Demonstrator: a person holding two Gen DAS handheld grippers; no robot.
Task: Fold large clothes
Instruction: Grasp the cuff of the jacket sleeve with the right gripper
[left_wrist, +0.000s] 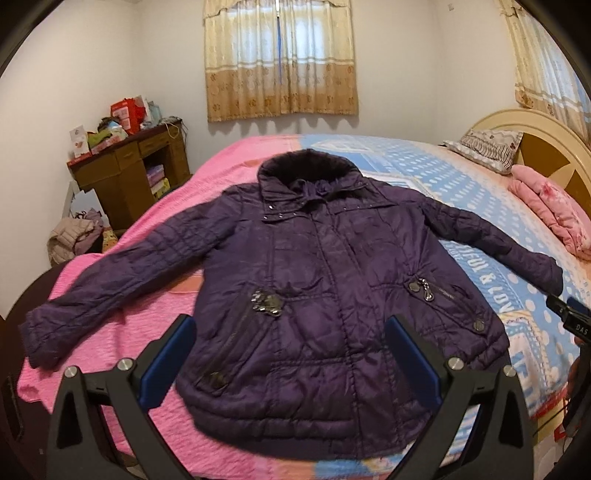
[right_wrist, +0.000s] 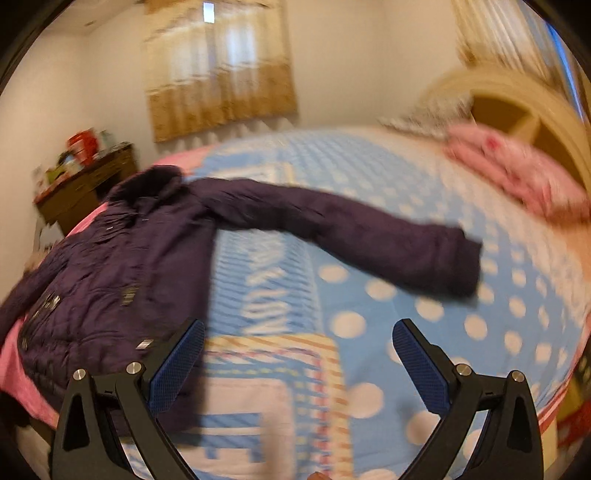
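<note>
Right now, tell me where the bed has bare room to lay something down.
Free: the blue dotted cover between the jacket sleeve and the near edge, and pink blanket below the other sleeve. Crowded: the middle under the jacket, and the headboard end with pillow and folded pink quilt.

The left gripper (left_wrist: 291, 343) is hovering with its jaws spread wide, blue pads (left_wrist: 168, 365) facing each other, gripping nothing. The right gripper (right_wrist: 299, 350) is likewise hanging with jaws wide apart and empty, its view blurred. Part of the right gripper is showing at the left view's right edge.
</note>
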